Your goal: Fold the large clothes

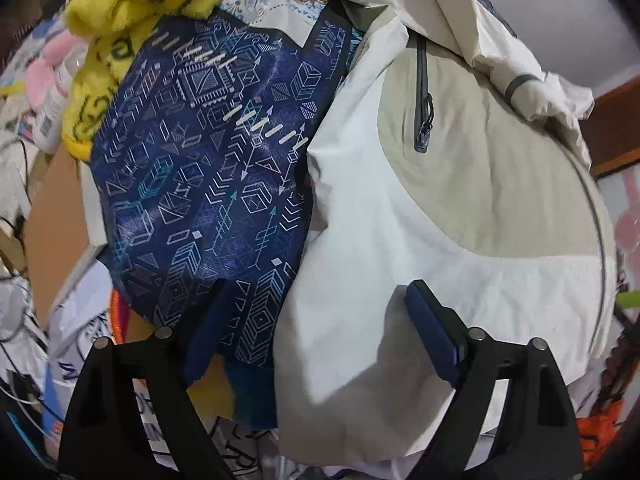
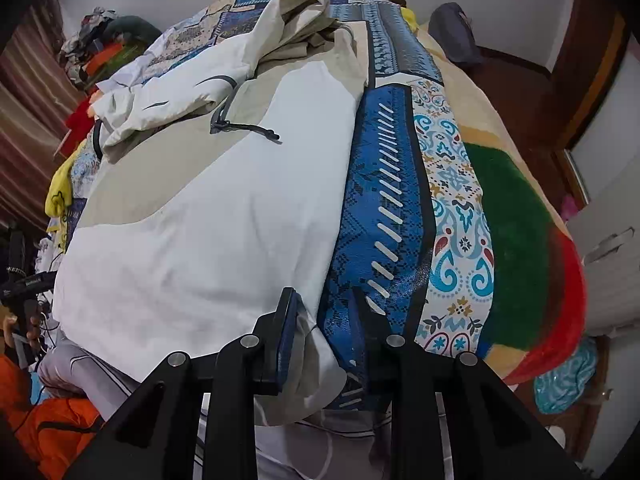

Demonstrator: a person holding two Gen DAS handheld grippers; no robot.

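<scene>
A large white and beige jacket (image 1: pixel 440 220) lies spread on a bed, with a grey zip pocket (image 1: pixel 423 112) and its sleeves bunched at the far end. It also shows in the right wrist view (image 2: pixel 224 200). My left gripper (image 1: pixel 316 320) is open, its jaws wide apart over the jacket's near left edge, one finger over the blue patterned sheet (image 1: pixel 208 168). My right gripper (image 2: pixel 326 320) is open around the jacket's near right corner (image 2: pixel 312 352), with the fabric between the jaws.
The bed carries a blue patchwork sheet (image 2: pixel 392 208) and a green, red and cream blanket (image 2: pixel 516 240). A yellow plush towel (image 1: pixel 132 12) lies at the far left. Orange clothing (image 2: pixel 44 420) and cluttered items sit beside the bed.
</scene>
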